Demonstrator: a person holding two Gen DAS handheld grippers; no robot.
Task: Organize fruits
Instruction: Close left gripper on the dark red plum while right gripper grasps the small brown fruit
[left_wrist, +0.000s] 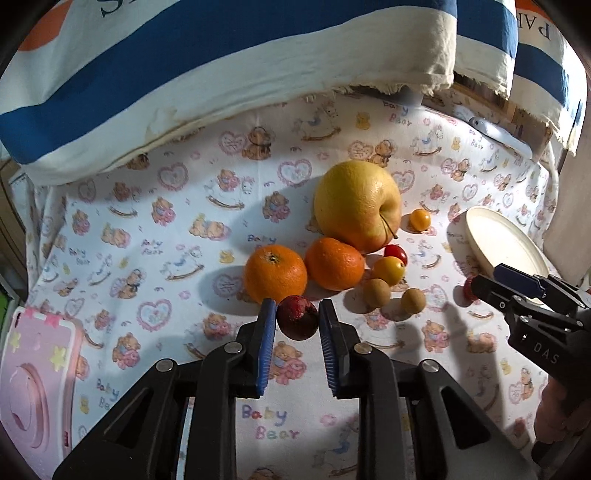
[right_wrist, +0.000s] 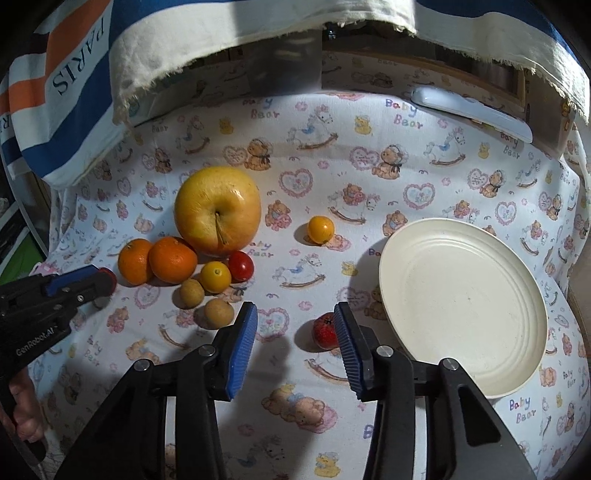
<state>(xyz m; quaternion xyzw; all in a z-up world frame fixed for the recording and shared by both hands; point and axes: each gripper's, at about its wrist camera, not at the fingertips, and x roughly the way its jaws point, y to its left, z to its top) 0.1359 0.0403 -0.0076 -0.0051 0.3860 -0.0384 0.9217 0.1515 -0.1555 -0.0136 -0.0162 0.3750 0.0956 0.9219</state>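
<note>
My left gripper (left_wrist: 297, 314) has its jaws around a dark red strawberry (left_wrist: 297, 317), close to its sides; I cannot tell if they press it. Beyond it lie two oranges (left_wrist: 275, 274), a big yellow apple (left_wrist: 357, 205), a red cherry tomato (left_wrist: 396, 254), yellow tomatoes (left_wrist: 388, 270) and two brown longans (left_wrist: 376, 292). My right gripper (right_wrist: 295, 314) is open and empty above the cloth. A second strawberry (right_wrist: 325, 331) lies by its right finger, next to the cream plate (right_wrist: 463, 306), which is empty.
A pink case (left_wrist: 37, 373) lies at the left edge of the cloth. A lone yellow tomato (right_wrist: 321, 229) sits mid-cloth. A striped fabric (left_wrist: 184, 74) hangs along the back. A white remote-like object (right_wrist: 472, 110) lies far right.
</note>
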